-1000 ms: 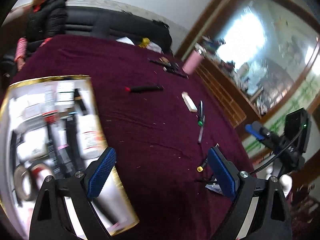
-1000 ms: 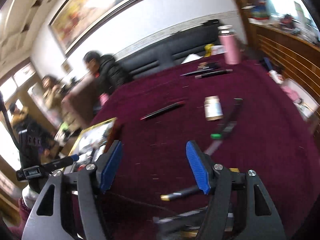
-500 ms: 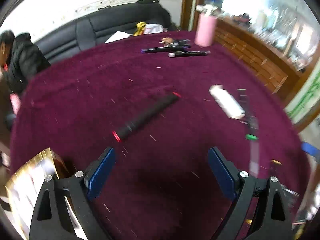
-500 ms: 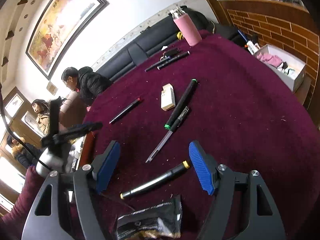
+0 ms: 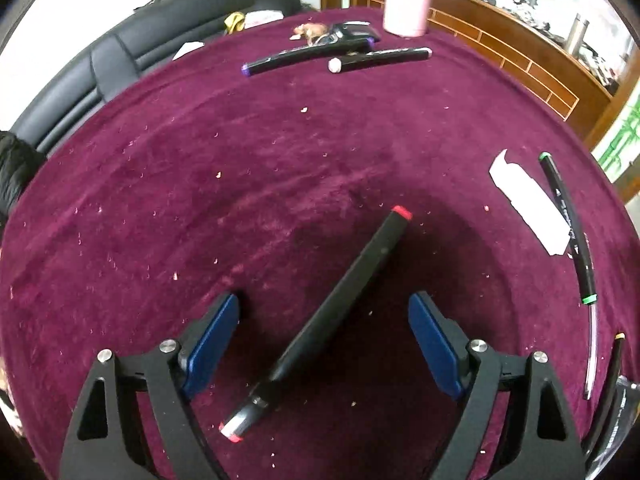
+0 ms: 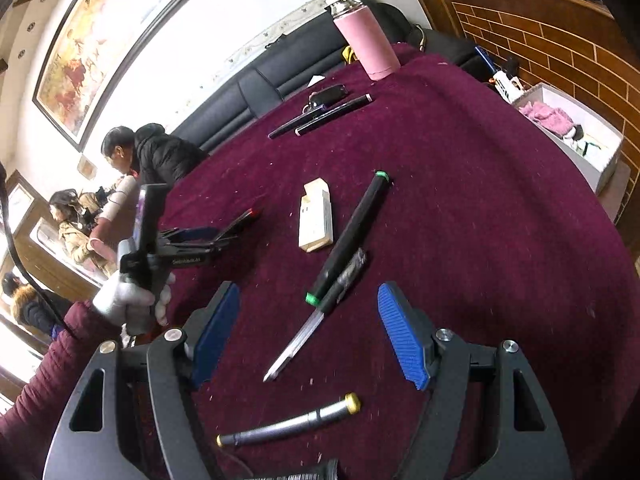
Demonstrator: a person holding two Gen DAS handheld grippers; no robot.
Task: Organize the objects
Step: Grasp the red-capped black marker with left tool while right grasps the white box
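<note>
A black marker with red caps [image 5: 340, 304] lies slantwise on the maroon tablecloth [image 5: 200, 200]. My left gripper [image 5: 324, 316] points steeply down and straddles it; its jaws are closing, and the blue pads [image 5: 212, 344] stand apart from the marker. The right wrist view shows the left gripper [image 6: 224, 236] from the side, over the same marker [image 6: 246, 218]. My right gripper [image 6: 308, 300] is open above the near end of a green-capped black marker [image 6: 352, 232] and a silver-tipped pen [image 6: 304, 336], touching neither. A grey pen with yellow ends [image 6: 288, 426] lies nearer me.
A white box [image 6: 316, 216] lies beside the green-capped marker. At the far edge stand a pink bottle [image 6: 368, 44], two black markers [image 5: 304, 56] and keys [image 6: 328, 94]. A black sofa [image 5: 120, 64] and several people [image 6: 156, 152] lie beyond the table.
My left gripper swung away from the gold-edged tray, came down over the red-capped marker and narrowed a little. My right gripper sank forward toward the green-capped marker and the pen.
</note>
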